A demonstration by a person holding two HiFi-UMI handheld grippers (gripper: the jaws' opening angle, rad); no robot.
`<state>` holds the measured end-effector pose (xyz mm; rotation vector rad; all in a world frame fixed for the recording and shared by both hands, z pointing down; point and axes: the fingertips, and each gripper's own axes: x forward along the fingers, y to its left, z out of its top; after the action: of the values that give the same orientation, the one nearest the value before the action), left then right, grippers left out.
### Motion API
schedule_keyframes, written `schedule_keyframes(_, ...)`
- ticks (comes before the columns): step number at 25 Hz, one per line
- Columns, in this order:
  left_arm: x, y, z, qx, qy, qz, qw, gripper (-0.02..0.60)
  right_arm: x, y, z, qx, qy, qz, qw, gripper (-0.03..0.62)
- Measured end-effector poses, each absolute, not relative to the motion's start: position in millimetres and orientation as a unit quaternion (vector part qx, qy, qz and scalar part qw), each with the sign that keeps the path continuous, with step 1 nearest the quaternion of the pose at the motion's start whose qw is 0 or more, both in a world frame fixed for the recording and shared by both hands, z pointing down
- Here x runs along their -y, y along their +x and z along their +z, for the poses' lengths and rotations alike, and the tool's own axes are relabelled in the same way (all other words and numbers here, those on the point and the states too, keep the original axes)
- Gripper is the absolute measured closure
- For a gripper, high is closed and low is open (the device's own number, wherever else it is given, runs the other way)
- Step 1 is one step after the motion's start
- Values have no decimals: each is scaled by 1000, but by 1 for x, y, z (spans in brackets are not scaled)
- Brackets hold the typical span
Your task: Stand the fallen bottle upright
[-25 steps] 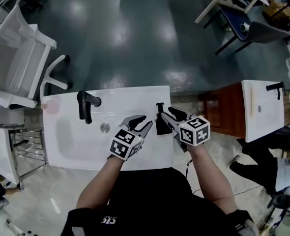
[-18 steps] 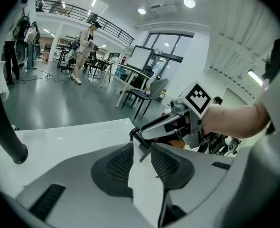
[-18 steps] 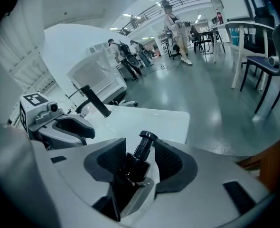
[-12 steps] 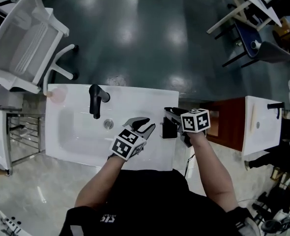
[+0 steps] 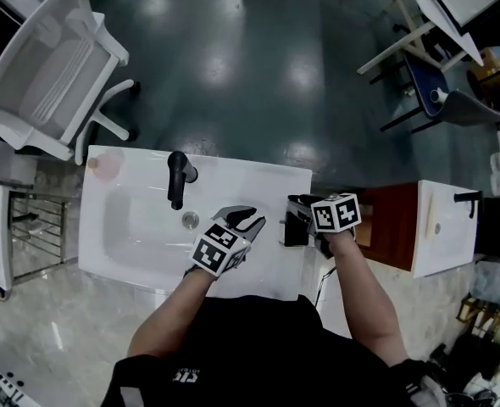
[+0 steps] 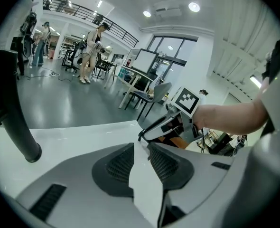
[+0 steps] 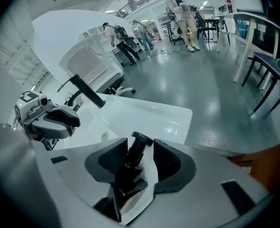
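A black pump bottle (image 5: 292, 230) stands on the right ledge of the white sink (image 5: 131, 253). My right gripper (image 5: 294, 203) points steeply down over it. In the right gripper view the bottle (image 7: 130, 167) sits between the pads of the right gripper (image 7: 141, 148), and a sliver of white shows beside its neck. These jaws have just been opening and do not press on it. My left gripper (image 5: 246, 216) hovers over the basin left of the bottle. Its jaws (image 6: 141, 146) are slightly apart with nothing between them.
A black faucet (image 5: 178, 176) rises at the basin's back, with a drain (image 5: 191, 219) below it and a pink object (image 5: 106, 166) at the back left corner. A white chair (image 5: 47, 75) stands far left. A brown cabinet (image 5: 386, 227) and a second sink (image 5: 441, 227) are at the right.
The right gripper has tipped further downward and sunk over the bottle, and its jaws stand wider round it. The left gripper has drifted a little across the basin.
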<state>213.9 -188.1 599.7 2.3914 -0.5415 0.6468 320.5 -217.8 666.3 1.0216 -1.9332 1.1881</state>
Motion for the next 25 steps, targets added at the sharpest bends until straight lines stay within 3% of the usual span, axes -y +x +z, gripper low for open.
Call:
schedule_keyframes(9, 191, 197, 601, 189, 904, 232, 304, 468, 209, 311, 652, 721, 390, 461, 339, 447)
schedule_keyframes(25, 177, 194, 596, 136, 918, 226, 296, 472, 218, 288, 671, 674, 420, 454, 404, 442)
